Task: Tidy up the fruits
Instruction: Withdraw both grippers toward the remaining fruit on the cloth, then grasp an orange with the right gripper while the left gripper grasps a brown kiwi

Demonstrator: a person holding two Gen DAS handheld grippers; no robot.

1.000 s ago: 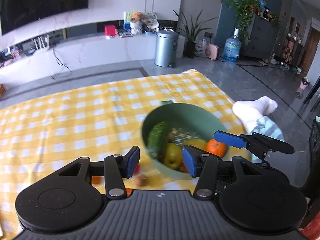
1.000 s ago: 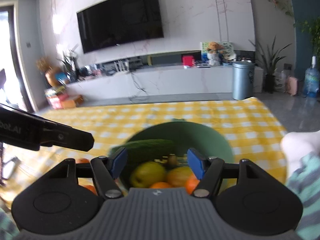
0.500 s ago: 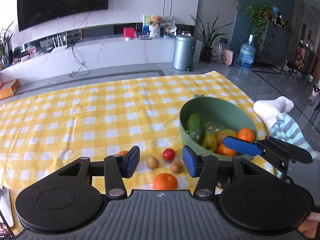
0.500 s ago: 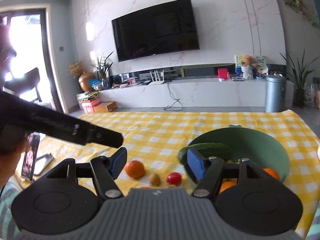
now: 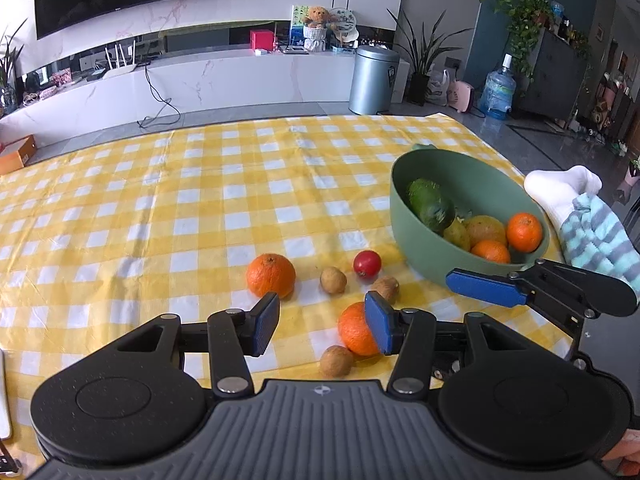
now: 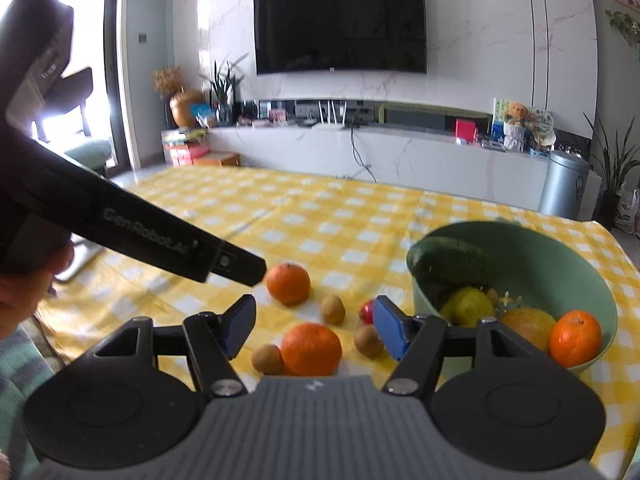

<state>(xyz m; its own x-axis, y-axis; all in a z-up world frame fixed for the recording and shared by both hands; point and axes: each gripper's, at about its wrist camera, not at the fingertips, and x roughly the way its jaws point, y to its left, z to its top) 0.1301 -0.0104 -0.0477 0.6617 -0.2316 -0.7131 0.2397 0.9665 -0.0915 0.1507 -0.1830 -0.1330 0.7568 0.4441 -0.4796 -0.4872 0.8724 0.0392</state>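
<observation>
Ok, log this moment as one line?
stage: approaching loose fruit | left gripper: open, empty | right gripper: closing, empty | cloth: two oranges, three small brown fruits, one red | bowl: partly filled

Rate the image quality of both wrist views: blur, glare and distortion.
Left wrist view: sharp, evenly lit, with fisheye bending of the TV console. Right wrist view: softer, cucumber slightly smeared, blown-out glare at the window on the left, and the left tool looming dark in front.

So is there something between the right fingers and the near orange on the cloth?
Nothing visible. The near orange lies in the open gap ahead of the right gripper, whose fingers are closing; a small brown fruit touches its left side.
</observation>
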